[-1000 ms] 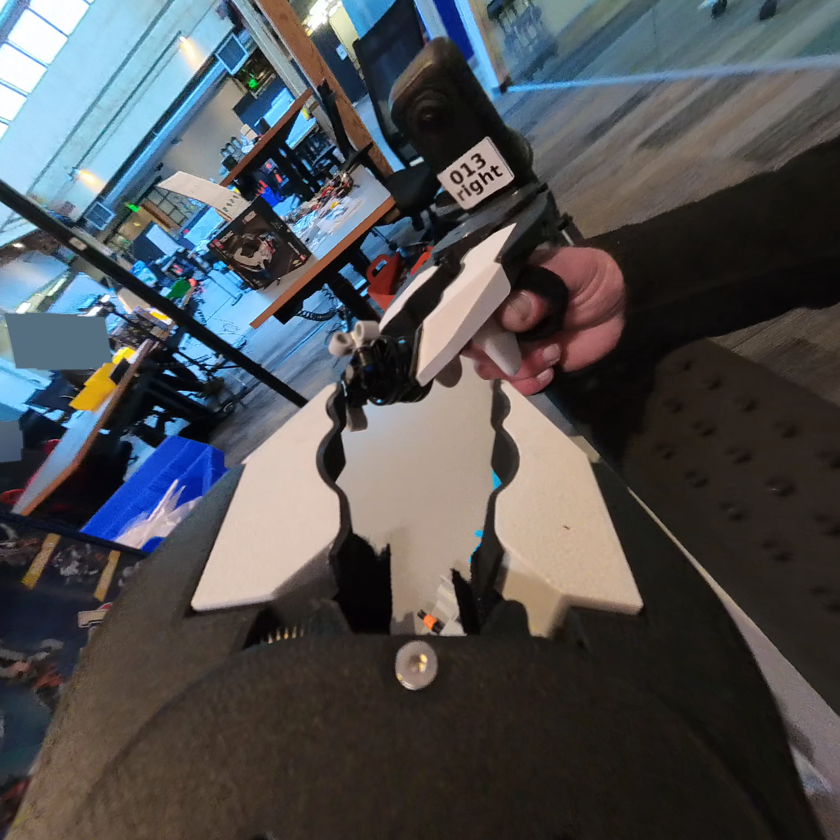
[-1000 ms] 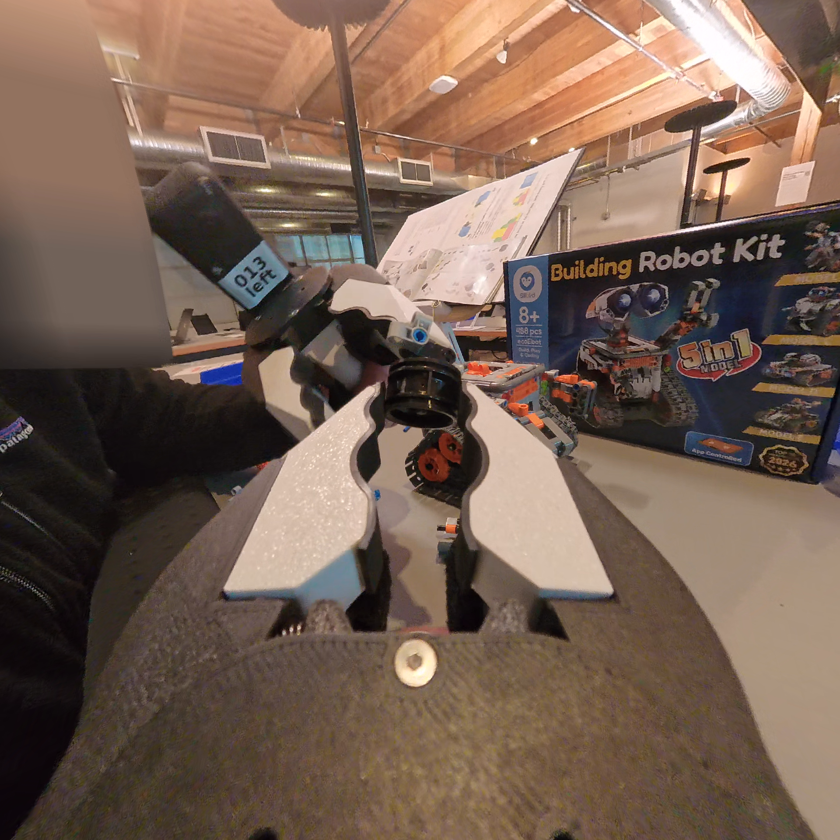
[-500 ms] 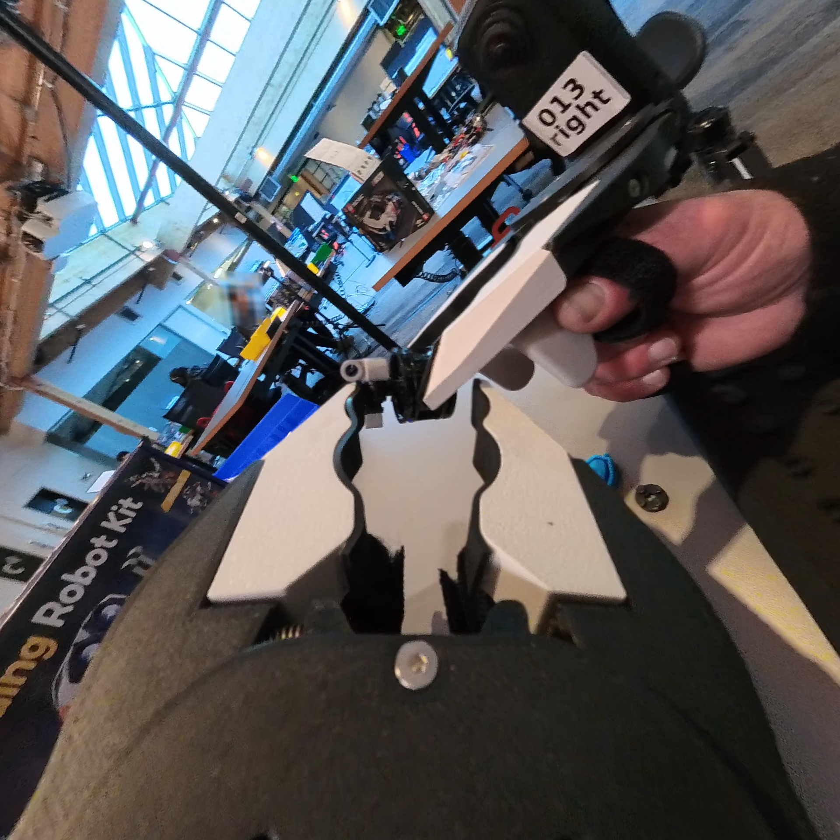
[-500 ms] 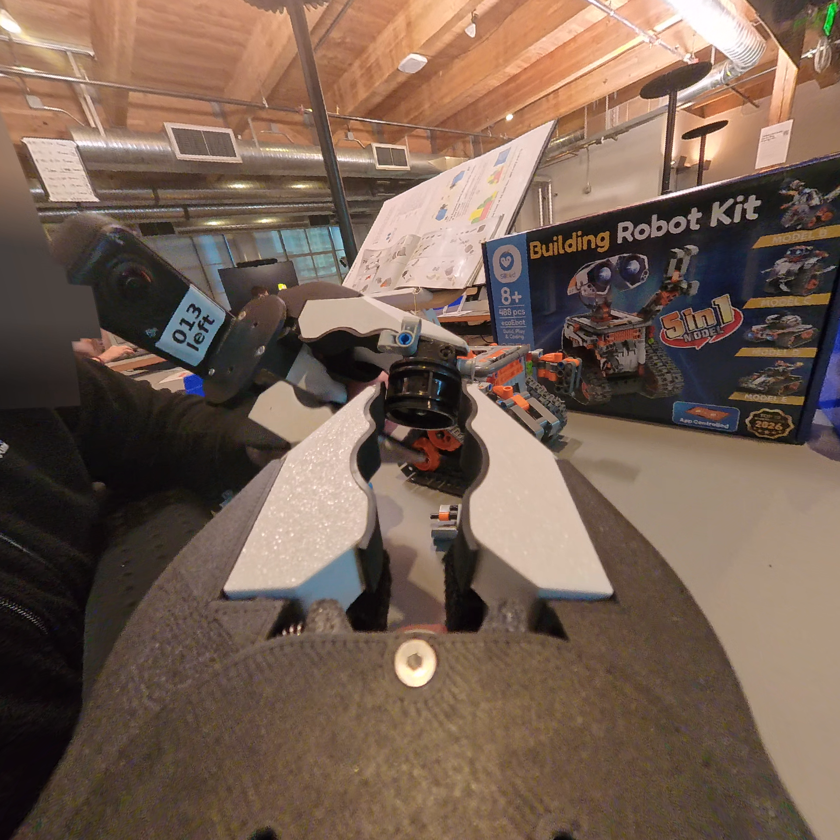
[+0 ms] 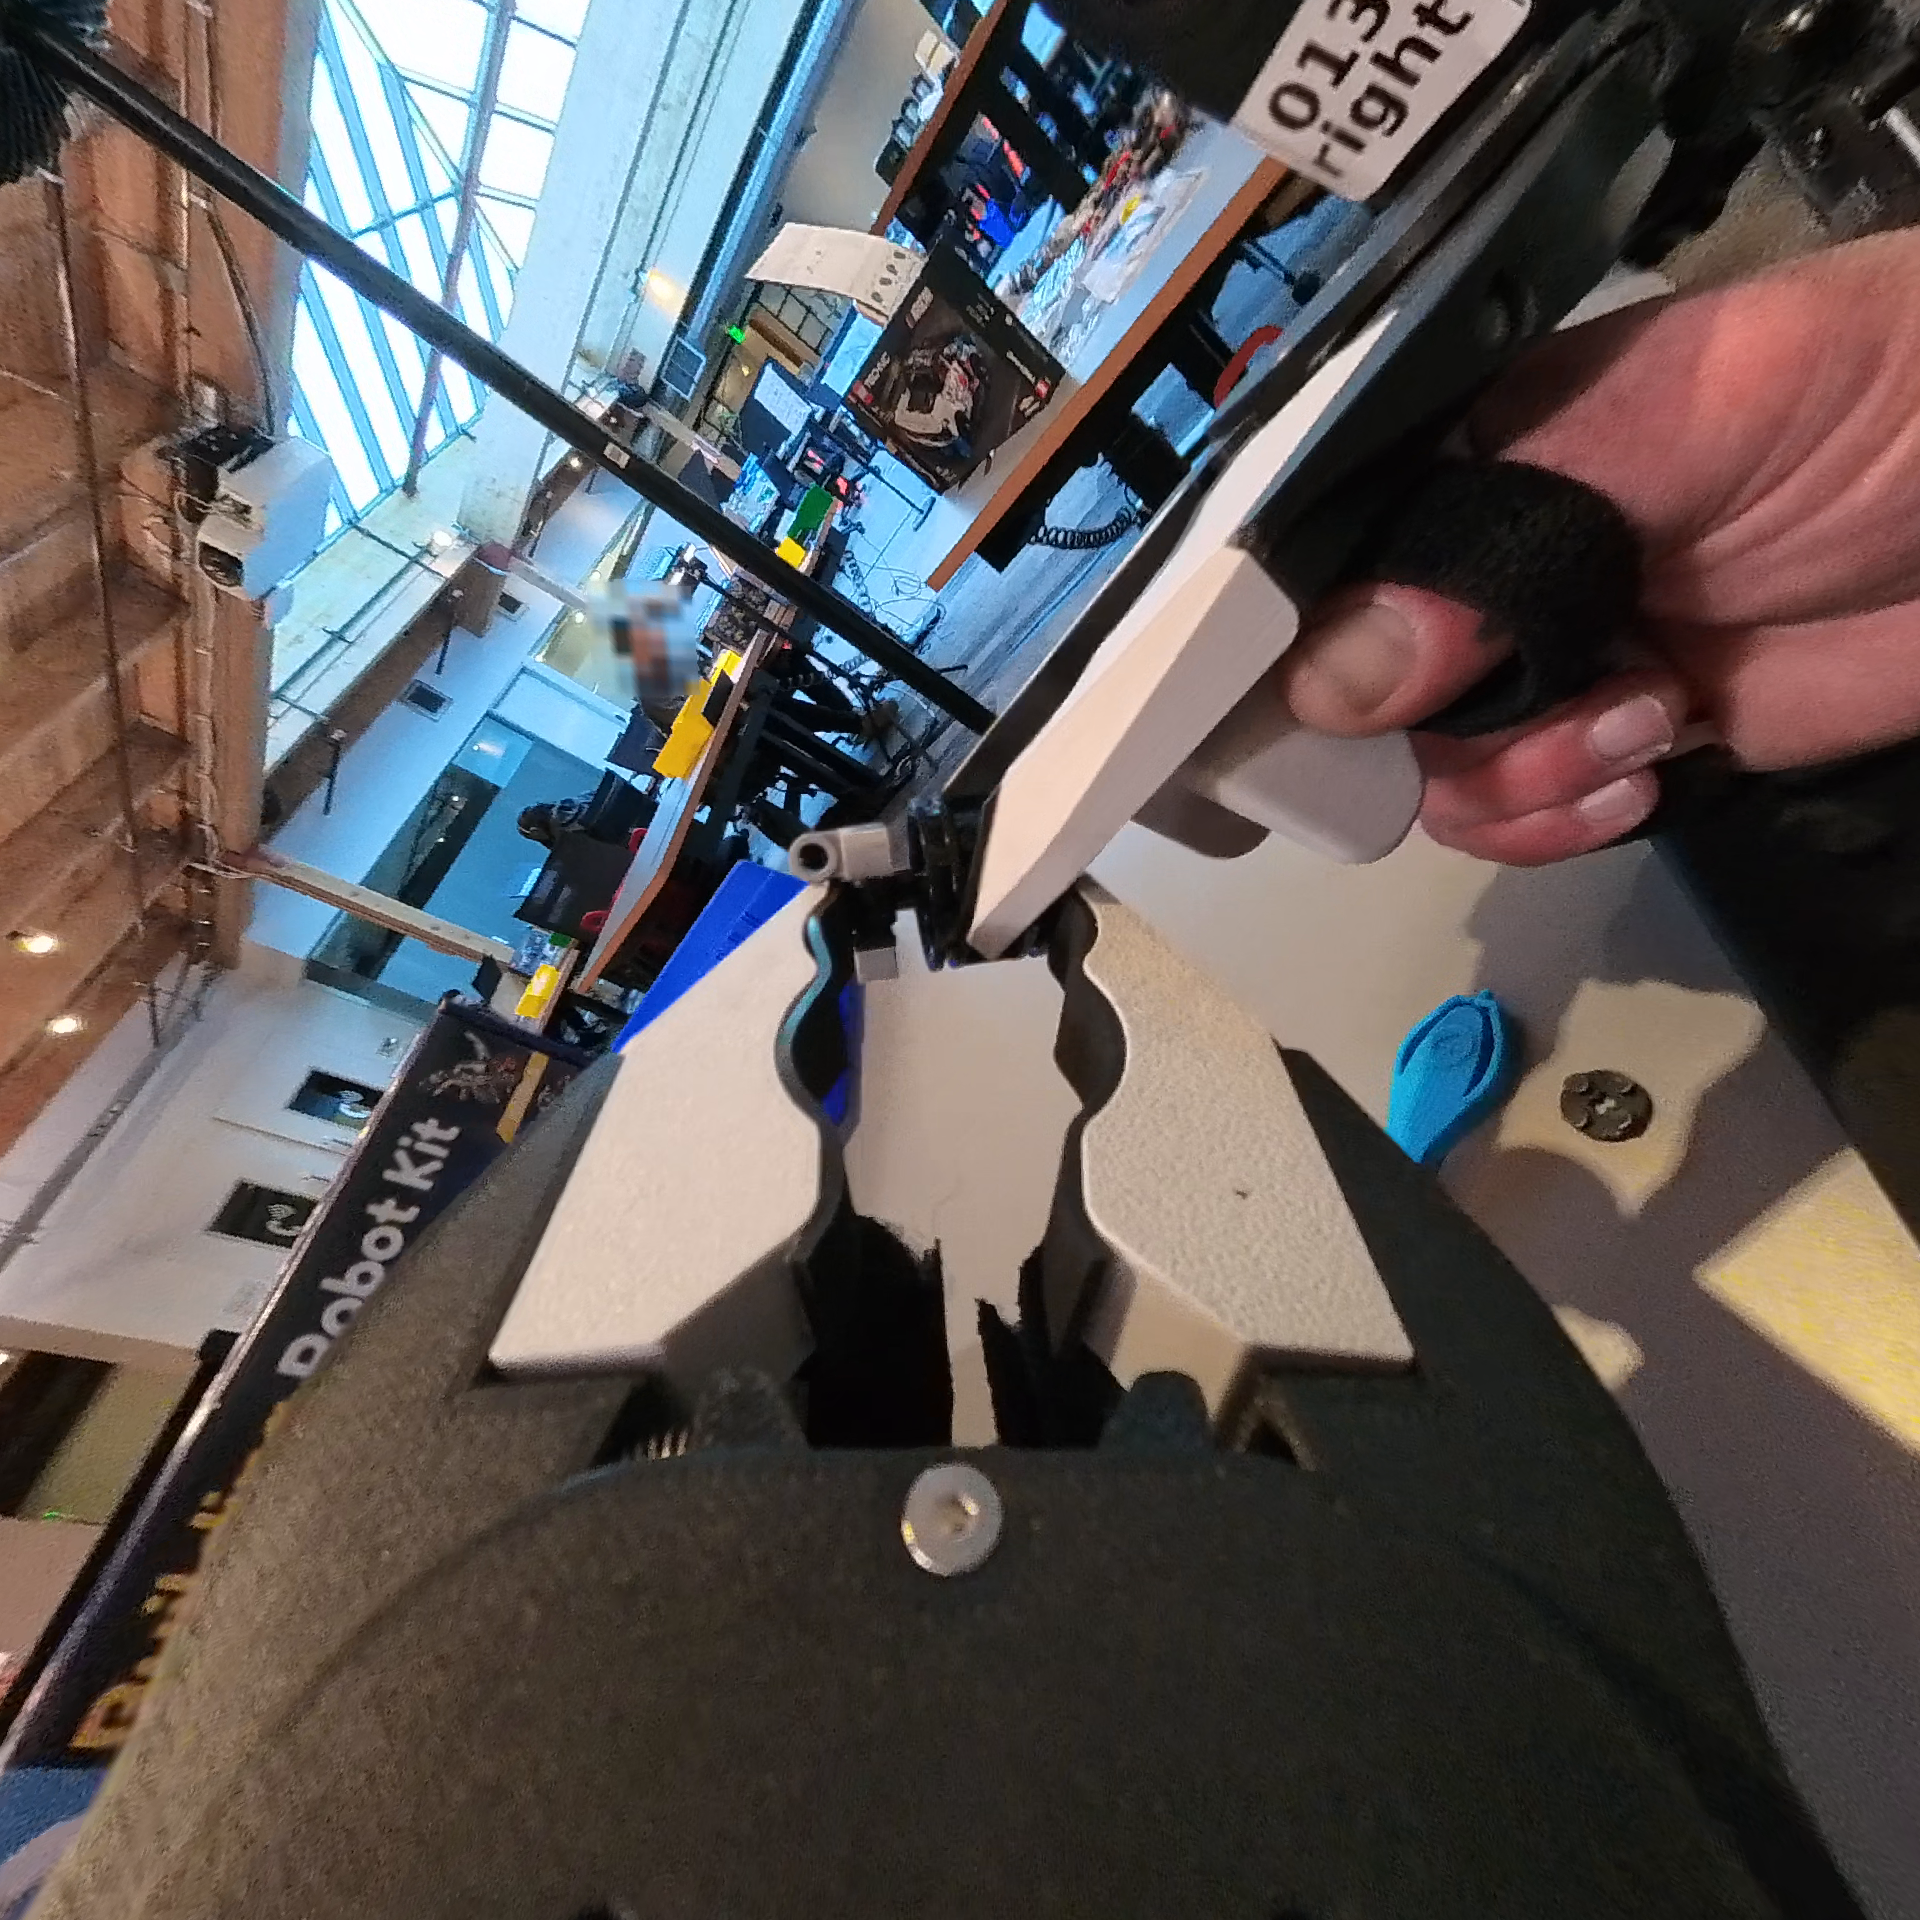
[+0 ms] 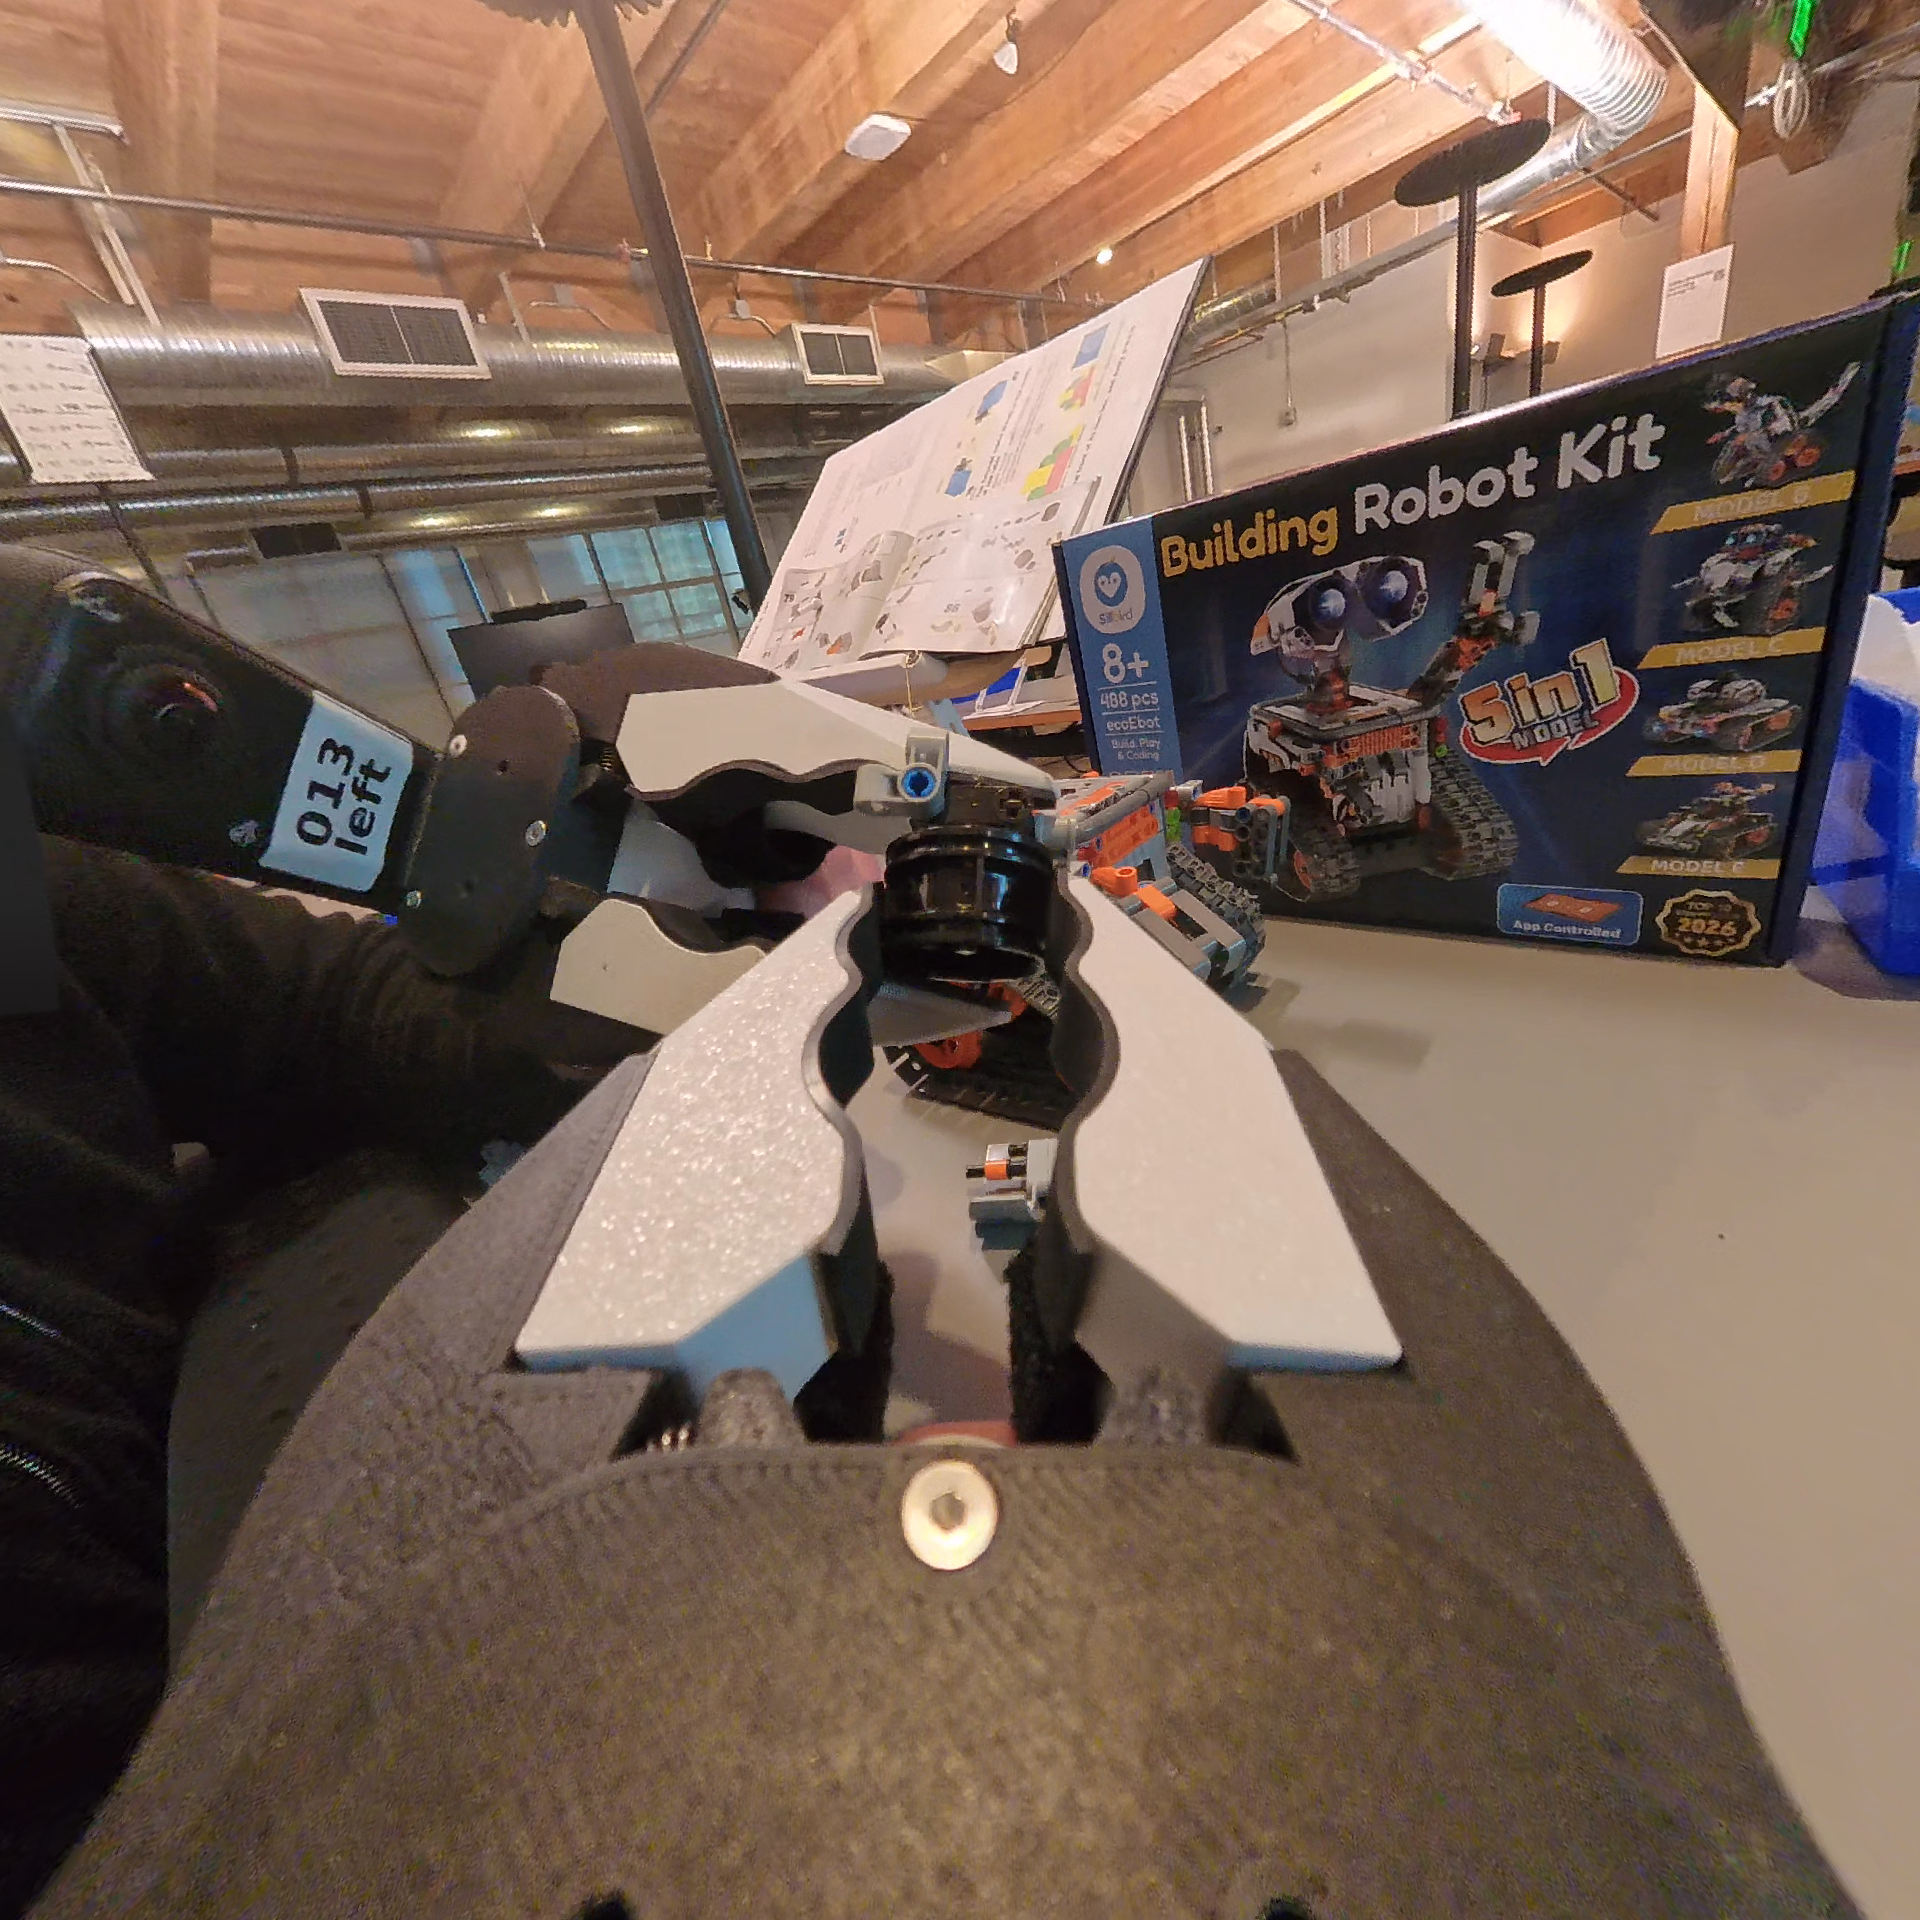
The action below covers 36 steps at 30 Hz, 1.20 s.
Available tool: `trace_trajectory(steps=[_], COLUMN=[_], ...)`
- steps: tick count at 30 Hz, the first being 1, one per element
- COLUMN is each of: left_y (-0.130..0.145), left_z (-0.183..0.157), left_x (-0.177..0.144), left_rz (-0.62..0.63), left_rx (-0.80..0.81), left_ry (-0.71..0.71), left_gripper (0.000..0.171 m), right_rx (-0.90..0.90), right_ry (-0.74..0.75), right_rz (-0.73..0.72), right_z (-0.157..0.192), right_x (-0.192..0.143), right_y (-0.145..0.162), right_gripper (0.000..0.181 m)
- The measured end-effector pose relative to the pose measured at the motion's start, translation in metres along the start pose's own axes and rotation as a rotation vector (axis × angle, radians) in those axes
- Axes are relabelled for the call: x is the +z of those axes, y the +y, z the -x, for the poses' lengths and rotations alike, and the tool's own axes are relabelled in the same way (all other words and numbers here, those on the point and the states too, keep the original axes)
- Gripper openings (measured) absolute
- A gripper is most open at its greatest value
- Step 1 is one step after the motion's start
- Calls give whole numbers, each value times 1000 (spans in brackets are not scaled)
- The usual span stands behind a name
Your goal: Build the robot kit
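My right gripper (image 6: pixel 966 920) is shut on a black wheel hub (image 6: pixel 961 894) and holds it above the grey table (image 6: pixel 1507 1143). A small grey connector piece with a blue pin (image 6: pixel 904 784) sits on top of the hub. My left gripper (image 5: pixel 951 925) comes in from the left, and its fingers (image 6: pixel 769 738) close over that grey piece (image 5: pixel 842 854). In the left wrist view the right gripper's white finger (image 5: pixel 1122 707) and the hand holding it reach into the gap at my fingertips. The contact at the lower left finger is hidden.
A dark blue robot kit box (image 6: pixel 1455 675) stands at the back, with a partly built tracked model (image 6: pixel 1174 883) in front of it. An open instruction booklet (image 6: pixel 966 499) leans on a stand. A small grey-orange piece (image 6: pixel 1013 1169) and a blue part (image 5: pixel 1449 1070) lie on the table. My left and right fingertips are right by each other.
My left gripper's fingers have narrowed around the grey piece and tilted. The right gripper has kept the black hub and come closer to the left one.
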<state>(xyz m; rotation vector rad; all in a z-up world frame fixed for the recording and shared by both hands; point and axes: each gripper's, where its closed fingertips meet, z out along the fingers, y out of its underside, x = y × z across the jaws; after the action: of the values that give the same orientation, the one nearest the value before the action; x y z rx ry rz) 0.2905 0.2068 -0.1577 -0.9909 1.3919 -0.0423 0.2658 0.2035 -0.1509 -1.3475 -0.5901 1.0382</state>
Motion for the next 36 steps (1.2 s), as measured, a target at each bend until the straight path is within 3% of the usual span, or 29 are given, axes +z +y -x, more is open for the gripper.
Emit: trace_trajectory(steps=[7, 14, 22, 28, 36], left_y=[19, 55, 92, 90, 85], left_z=[-4, -59, -99, -102, -107], left_x=[-9, -22, -27, -37, -55], left_rz=[65, 224, 319, 277, 221], left_rx=[81, 234, 356, 387, 350], left_ry=[49, 204, 310, 325, 360], left_gripper=[36, 37, 37, 34, 37], right_rx=[-21, -80, -197, -278, -272], right_ry=[-14, -48, -17, -48, -68], right_rz=[129, 553, 891, 994, 960], right_z=[1, 8, 4, 8, 20], right_x=[12, -3, -16, -18, -15], right_y=[20, 80, 132, 146, 136], right_gripper=[29, 29, 23, 8, 12])
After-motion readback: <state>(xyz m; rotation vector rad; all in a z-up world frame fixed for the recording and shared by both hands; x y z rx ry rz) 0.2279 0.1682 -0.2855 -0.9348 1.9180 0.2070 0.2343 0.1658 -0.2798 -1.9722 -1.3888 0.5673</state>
